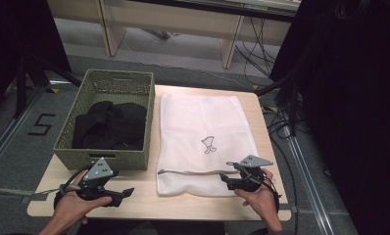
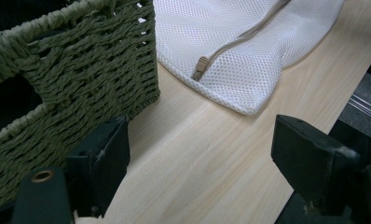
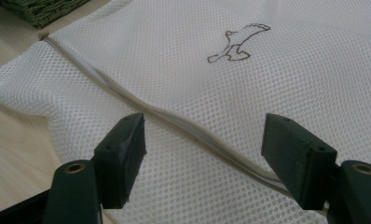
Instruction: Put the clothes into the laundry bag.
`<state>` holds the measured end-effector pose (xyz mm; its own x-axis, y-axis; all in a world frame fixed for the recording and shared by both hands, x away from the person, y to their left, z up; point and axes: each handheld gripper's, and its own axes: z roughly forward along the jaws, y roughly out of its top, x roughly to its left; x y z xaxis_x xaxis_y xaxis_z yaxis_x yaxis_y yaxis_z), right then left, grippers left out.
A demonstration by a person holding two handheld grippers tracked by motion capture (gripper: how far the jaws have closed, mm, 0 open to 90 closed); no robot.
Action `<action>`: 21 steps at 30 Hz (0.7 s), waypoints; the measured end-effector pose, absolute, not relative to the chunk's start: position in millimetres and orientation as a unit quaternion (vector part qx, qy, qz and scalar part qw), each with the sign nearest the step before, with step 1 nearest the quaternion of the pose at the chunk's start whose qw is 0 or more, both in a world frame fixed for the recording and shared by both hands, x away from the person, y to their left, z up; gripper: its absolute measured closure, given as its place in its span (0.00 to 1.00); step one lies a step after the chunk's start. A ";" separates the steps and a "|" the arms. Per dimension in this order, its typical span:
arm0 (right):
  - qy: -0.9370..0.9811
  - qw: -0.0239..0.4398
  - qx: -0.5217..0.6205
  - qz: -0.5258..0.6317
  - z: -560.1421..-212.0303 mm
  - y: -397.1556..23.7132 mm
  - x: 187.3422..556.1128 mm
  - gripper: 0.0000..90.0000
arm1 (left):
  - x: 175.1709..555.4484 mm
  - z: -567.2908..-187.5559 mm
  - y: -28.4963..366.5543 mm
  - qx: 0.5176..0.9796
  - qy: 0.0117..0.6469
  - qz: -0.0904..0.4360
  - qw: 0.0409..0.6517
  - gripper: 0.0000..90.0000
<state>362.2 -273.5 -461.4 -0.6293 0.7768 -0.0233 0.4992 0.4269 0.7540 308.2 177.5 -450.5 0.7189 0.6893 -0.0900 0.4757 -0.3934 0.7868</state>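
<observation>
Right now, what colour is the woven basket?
Olive green basket, clearest in the left gripper view.

We look down from above the table's near edge; both gripper cams sit close, sharing the mesh bag (image 1: 203,142) w/ it.
</observation>
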 end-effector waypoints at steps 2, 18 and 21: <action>0.821 0.180 0.396 0.370 -460.8 -272.6 361.3 0.33 | 308.3 -449.9 178.3 0.828 0.352 0.122 0.419 0.21; 0.843 0.186 0.359 0.354 -468.2 -268.6 374.4 0.30 | 309.5 -451.9 176.2 0.830 0.352 0.130 0.413 0.21; 0.855 0.184 0.343 0.343 -470.7 -266.3 380.6 0.32 | 309.4 -452.8 175.1 0.827 0.361 0.125 0.413 0.21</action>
<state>380.6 -266.3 -470.7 -0.6970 0.7127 -0.0789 0.4602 0.5290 0.7130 309.4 175.1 -452.8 0.7078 0.7005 -0.0911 0.4933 -0.3977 0.7736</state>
